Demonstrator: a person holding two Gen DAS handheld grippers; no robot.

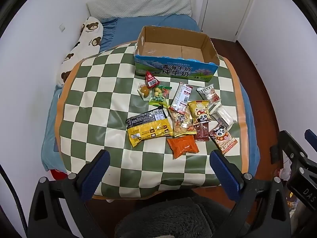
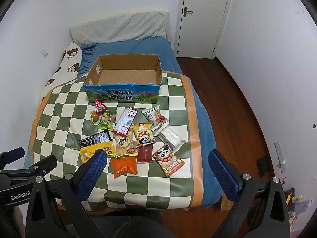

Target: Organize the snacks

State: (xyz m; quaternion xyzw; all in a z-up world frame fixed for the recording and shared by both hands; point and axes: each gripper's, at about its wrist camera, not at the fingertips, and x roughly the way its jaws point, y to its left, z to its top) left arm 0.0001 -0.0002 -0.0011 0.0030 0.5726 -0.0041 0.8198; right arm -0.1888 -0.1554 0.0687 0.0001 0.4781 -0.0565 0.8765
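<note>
Haven't started yet: snacks (image 1: 178, 117) all loose on checkered mat (image 1: 95, 103) on bed, cardboard box (image 1: 174, 55) empty at mat's far edge. Both my grippers, left gripper (image 1: 159, 166) and right gripper (image 2: 156, 164), fingers wide open, holding nothing. Next, probably: drop onto nearest orange packet (image 2: 123, 166), pinch gently, carry to box.

White walls (image 2: 267, 39), wood floor (image 2: 227, 99), bed (image 2: 138, 45).

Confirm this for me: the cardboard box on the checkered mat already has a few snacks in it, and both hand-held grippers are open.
Wrong on one count: the cardboard box is empty, as the right wrist view shows. The snacks all lie on the checkered mat in front of it. Both hand-held grippers are open.
</note>
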